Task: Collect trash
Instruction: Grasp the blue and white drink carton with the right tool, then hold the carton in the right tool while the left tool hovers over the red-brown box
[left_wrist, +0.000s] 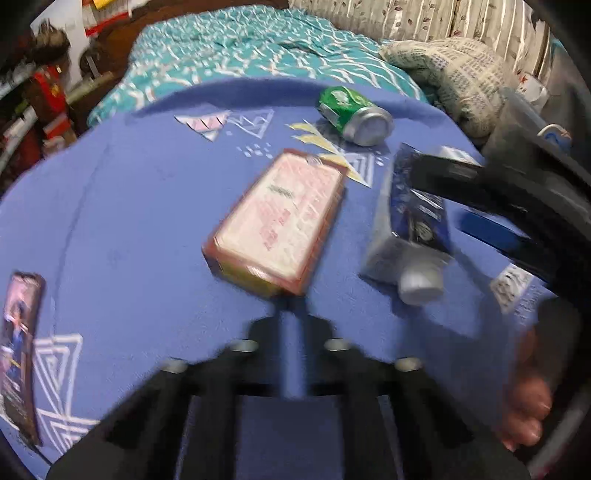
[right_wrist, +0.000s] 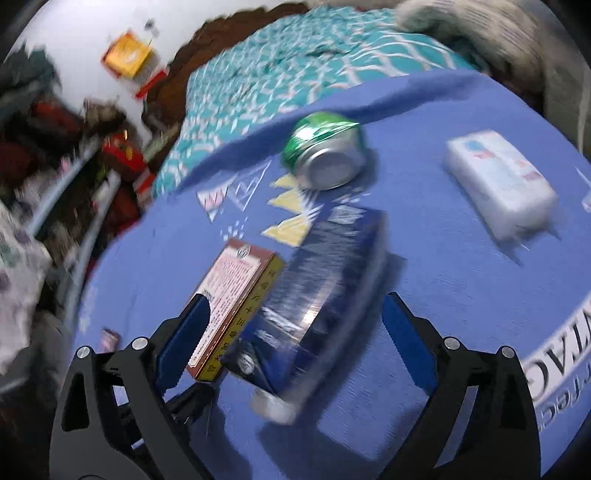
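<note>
On the blue mat (right_wrist: 461, 280) the blue carton (right_wrist: 317, 295) lies between the right gripper's (right_wrist: 299, 332) released fingers, red box (right_wrist: 236, 295) touching at nine o'clock, left gripper (left_wrist: 291, 325) clenched empty; clamping may snag that box too.

A green can (left_wrist: 352, 114), a red-edged pink box (left_wrist: 277, 221) and a dark-blue carton (right_wrist: 317, 291) lie on a blue cloth (left_wrist: 129, 206).

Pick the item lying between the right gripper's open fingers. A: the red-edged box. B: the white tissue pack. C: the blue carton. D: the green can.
C: in the right wrist view the blue carton lies between the right gripper's spread fingers, apparently untouched.
</note>
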